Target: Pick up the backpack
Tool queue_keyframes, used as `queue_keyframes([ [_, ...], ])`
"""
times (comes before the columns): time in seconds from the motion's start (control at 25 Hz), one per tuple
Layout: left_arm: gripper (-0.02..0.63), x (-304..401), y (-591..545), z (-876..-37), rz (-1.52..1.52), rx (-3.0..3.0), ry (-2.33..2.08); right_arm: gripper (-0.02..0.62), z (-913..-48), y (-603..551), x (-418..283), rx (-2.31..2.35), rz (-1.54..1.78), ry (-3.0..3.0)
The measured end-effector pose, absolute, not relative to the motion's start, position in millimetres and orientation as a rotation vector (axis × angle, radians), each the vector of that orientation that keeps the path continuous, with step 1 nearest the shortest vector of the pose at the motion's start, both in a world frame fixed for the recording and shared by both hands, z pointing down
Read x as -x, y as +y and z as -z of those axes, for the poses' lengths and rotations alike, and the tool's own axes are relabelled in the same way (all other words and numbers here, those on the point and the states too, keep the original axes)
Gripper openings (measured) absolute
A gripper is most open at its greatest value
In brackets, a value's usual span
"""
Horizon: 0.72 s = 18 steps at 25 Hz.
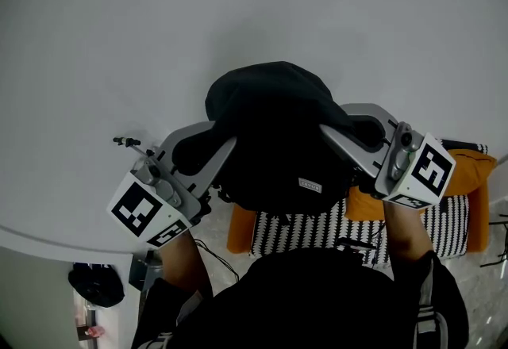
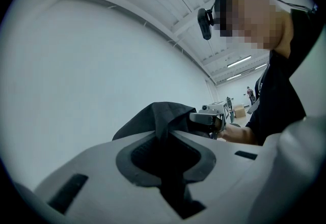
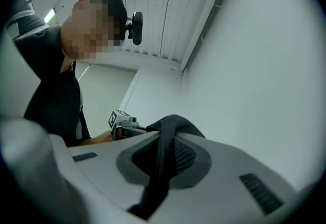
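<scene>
My left tongs [image 2: 168, 141] were pinched on a fold of the backpack's black cloth, the jaws nearly together with the fabric bunched between them. My right tongs [image 3: 164, 142] were pressed tight on a narrow black strap that ran down through their grey pads. The backpack [image 1: 278, 133] hung between the two, a dark rounded bulk gripped from either side, and each marker cube sat close by my forearm. It lay over the near edge of the white table [image 1: 238, 6]; I could not tell whether its underside cleared the top. Below, beyond my arms, stood an orange seat [image 1: 472, 169] with a black-and-white striped cloth [image 1: 317, 232] across it, and a dark bundle [image 1: 95, 284] lay on the floor to my left.
</scene>
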<state>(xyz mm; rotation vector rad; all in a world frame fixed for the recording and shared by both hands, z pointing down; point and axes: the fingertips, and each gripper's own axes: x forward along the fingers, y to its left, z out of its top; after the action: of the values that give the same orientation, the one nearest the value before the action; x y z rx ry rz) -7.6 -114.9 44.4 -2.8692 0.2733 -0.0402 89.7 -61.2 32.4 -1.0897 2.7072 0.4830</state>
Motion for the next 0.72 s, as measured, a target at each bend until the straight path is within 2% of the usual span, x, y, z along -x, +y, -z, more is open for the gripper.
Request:
queue_keyframes([
  [0.24, 0.063, -21, -82, -34, 0.045, 2.836, 0.242, 0.031, -25, -28, -117, 1.097, -0.522, 2.686],
  [0.72, 0.061, -26, -86, -39, 0.024, 2.84, 0.192, 0.031, -32, -29, -119, 1.1, -0.539, 2.681],
])
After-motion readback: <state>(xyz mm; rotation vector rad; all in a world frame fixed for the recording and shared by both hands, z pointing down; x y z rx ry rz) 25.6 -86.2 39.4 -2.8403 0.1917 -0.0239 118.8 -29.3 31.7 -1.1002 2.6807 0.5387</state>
